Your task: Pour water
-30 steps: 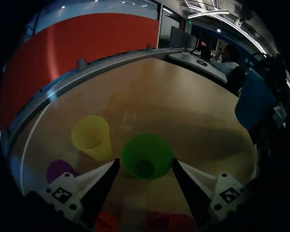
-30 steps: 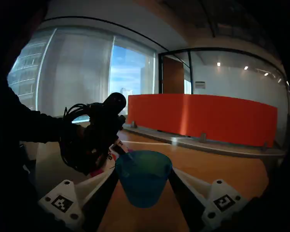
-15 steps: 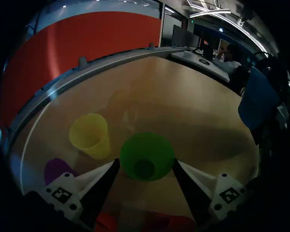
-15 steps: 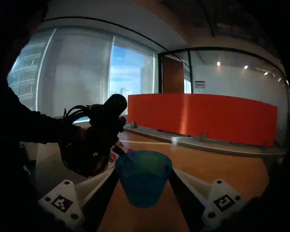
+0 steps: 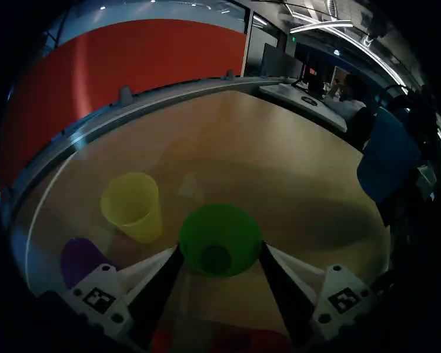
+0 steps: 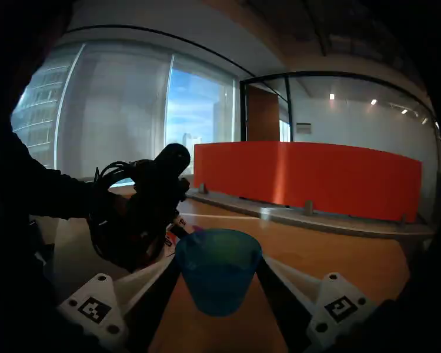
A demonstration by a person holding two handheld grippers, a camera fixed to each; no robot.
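My left gripper (image 5: 220, 250) is shut on a green cup (image 5: 219, 235), whose open mouth I see from above over the wooden table (image 5: 250, 153). The cup looks empty inside. At the right edge of the left gripper view a blue cup (image 5: 388, 159) hangs above the table. In the right gripper view that blue cup (image 6: 219, 276) stands upright between the fingers of my right gripper (image 6: 219, 262), which is shut on it. Whether it holds water is hard to tell. The left gripper (image 6: 141, 215) and the hand holding it appear to the left, beyond the blue cup.
A yellow cup (image 5: 132, 206) and a purple cup (image 5: 79, 262) stand on the table left of the green one. Red things (image 5: 244, 340) lie at the bottom edge. An orange partition (image 5: 120, 59) runs along the table's far edge. A person (image 5: 353, 97) sits at a desk behind.
The left gripper with the green cup has shifted slightly, so the yellow and purple cups drift a little left in its view. The right gripper and blue cup stay nearly still.
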